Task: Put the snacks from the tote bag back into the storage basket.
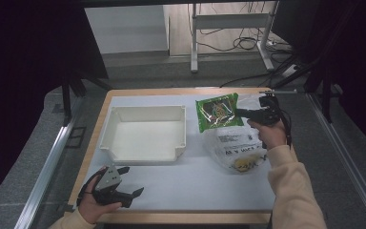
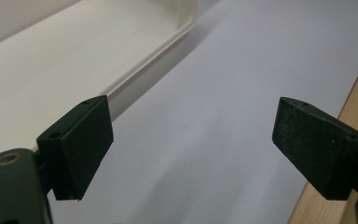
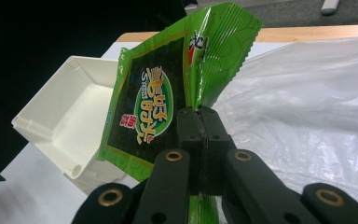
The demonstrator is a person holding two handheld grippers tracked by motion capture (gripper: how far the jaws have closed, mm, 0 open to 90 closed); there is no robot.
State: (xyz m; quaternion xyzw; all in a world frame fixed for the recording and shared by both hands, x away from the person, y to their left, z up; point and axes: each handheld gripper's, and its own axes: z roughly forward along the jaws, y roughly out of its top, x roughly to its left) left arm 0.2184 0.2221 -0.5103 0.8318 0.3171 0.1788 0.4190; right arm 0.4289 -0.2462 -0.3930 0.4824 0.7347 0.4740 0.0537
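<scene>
Seaweed packet (image 3: 168, 93), green and crinkly, hung pinched by its edge in the right hand-held gripper (image 3: 199, 122), jaws clamped tight on it, lifted near the tabletop's far right corner, just above the clear plastic bag (image 1: 236, 148). Held that way it looked ready to swing over to the white bin (image 1: 145, 133) toward the left edge. Left hand-held gripper (image 1: 124, 183) waited at the near left corner, jaws spread wide, holding nothing. White sheet covered the wooden tabletop (image 1: 181, 183); cables trailed across the floor beyond.
</scene>
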